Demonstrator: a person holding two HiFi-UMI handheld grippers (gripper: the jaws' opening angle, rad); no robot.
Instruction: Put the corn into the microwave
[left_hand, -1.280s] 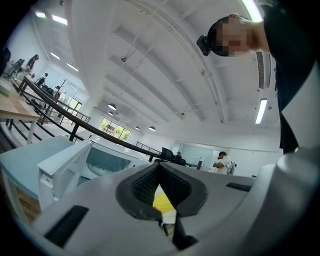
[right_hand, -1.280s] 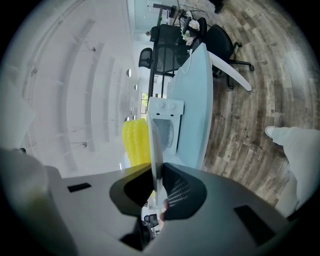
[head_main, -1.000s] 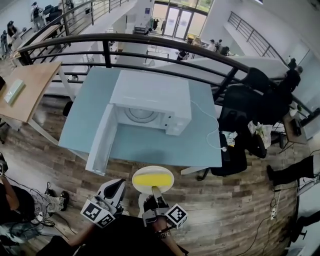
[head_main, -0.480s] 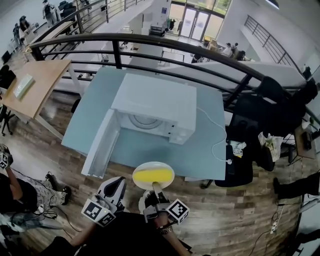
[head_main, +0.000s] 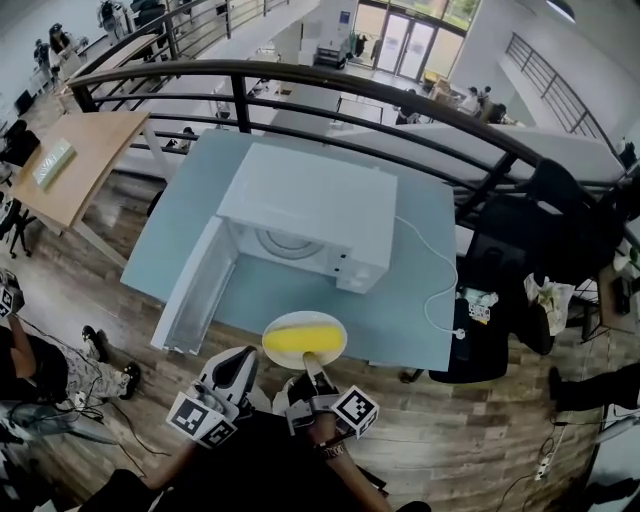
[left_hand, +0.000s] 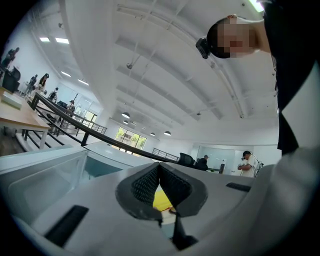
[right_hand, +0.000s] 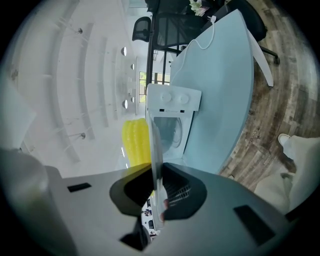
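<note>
Near table (head_main: 400, 300) edge, facing microwave (head_main: 310, 205): right gripper (head_main: 312, 366) clamped on plate (head_main: 341, 328) rim, corn (head_main: 295, 341) level for open door (head_main: 195, 290); left gripper (head_main: 240, 360) idle, jaws together, empty.

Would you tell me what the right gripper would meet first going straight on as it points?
Probably the open microwave: the right gripper, shut on the plate, faces its cavity; depth unclear.

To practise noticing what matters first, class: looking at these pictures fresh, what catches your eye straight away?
The yellow corn on a white plate, pinched at its near rim by the right tool, stands out at the table edge. Behind it, the white microwave stands with its door swung open to the left.
</note>
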